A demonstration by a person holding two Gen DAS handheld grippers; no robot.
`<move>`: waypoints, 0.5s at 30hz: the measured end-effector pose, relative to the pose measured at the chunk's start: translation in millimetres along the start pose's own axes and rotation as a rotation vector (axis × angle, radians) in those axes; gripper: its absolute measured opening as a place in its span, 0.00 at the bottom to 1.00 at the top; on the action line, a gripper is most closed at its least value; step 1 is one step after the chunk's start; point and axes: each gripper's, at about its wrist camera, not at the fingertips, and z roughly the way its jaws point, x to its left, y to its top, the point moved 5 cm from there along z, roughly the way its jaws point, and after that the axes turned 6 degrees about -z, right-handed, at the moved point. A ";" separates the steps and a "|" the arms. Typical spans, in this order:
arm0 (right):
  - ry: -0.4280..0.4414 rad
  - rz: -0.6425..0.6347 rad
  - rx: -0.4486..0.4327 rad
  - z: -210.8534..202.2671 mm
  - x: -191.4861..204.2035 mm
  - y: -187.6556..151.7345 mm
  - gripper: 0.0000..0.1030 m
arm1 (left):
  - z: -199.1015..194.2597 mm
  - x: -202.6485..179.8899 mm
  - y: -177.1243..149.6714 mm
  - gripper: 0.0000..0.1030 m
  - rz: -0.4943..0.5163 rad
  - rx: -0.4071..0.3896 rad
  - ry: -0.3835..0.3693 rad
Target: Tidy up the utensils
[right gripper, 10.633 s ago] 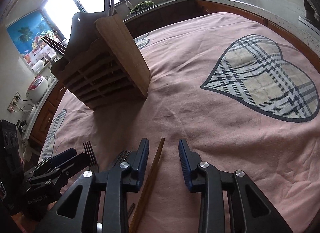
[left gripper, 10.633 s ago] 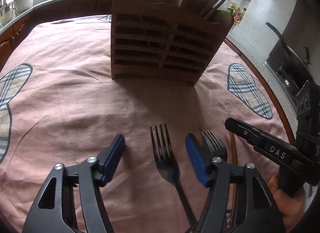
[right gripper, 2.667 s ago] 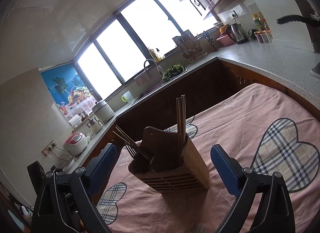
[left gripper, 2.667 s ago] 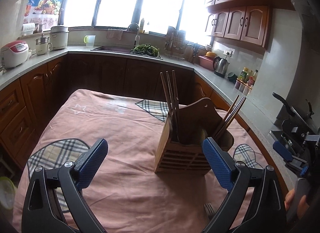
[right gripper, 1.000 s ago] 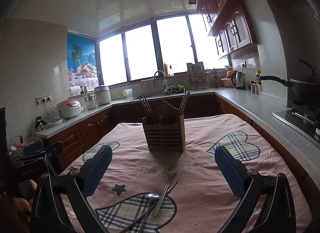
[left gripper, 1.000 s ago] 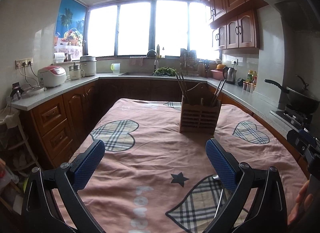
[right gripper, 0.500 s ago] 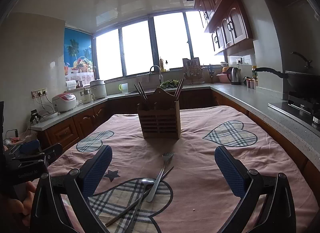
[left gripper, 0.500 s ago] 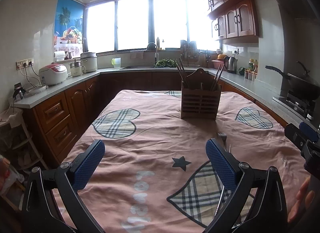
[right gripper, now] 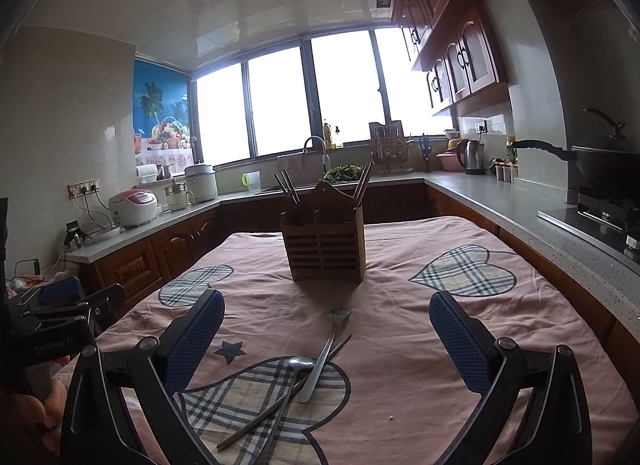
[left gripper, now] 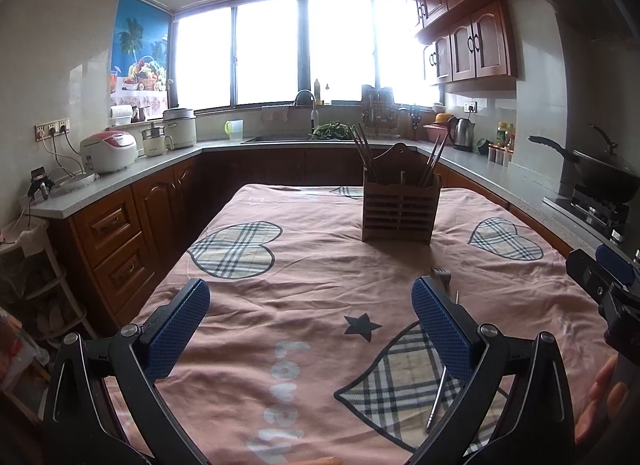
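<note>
Backed off from the wooden caddy (right gripper: 323,243)

Both hand-held grippers, left (left gripper: 310,327) and right (right gripper: 328,341), now gape empty (fork (right gripper: 329,347), spoon (right gripper: 294,377), probably a chopstick (right gripper: 288,389) left on table (right gripper: 400,345)).

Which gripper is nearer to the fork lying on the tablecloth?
Right. The right gripper has the fork lying between its fingers; the left gripper sits off to the fork's left.
</note>
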 end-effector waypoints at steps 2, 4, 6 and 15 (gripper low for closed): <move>0.003 -0.002 -0.005 -0.9 1.0 0.9 1.00 | -0.8 0.1 0.4 1.00 -0.002 -0.002 -0.001; 0.004 -0.005 -0.010 -2.2 1.8 1.7 1.00 | -2.4 0.7 0.9 1.00 -0.002 -0.007 0.000; 0.005 -0.007 -0.014 -3.3 2.5 2.3 1.00 | -3.8 0.5 1.1 1.00 -0.001 -0.010 -0.001; 0.012 -0.007 -0.020 -5.9 3.6 4.5 1.00 | -9.2 1.6 3.3 1.00 -0.001 -0.024 0.000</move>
